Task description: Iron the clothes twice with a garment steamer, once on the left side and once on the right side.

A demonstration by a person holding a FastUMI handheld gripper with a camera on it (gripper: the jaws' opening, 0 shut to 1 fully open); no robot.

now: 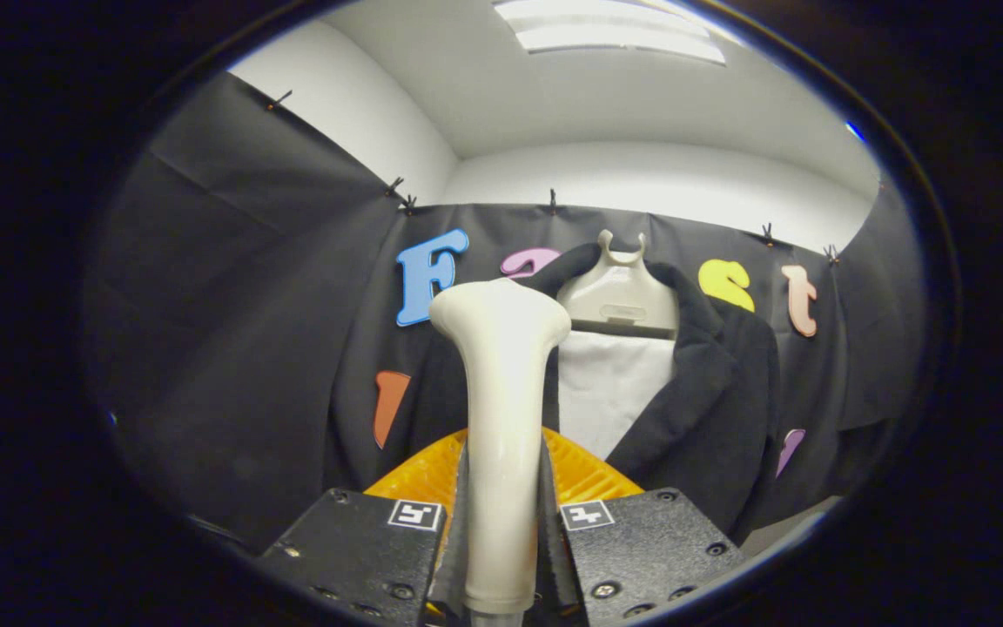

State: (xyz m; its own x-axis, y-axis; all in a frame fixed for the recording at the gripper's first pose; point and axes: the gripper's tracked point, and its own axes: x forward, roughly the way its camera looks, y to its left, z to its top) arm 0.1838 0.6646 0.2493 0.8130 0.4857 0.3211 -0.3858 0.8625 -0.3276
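While the jaws of the gripper (501,522) are closed on the cream handle of the garment steamer (501,418), pressing it from both sides, the steamer stands upright between them, its handle rising from low between the fingers to a wider rounded head at the top. Just behind the handle, an orange ribbed piece (584,470) shows on either side of it, right ahead of the fingers; what it belongs to cannot be told. Beyond the steamer hangs a dark jacket (710,401) on a cream hanger (619,292), against the black cloth wall (232,348) of the booth. The jacket falls open at the front, showing a pale panel (610,387) between its lapels. The steamer's head stands in front of the jacket's left lapel as seen from the gripper, near the hanger, though whether it touches the cloth cannot be told. Above the cloth wall runs a white room wall (641,183), and a ceiling light (615,30) glows overhead
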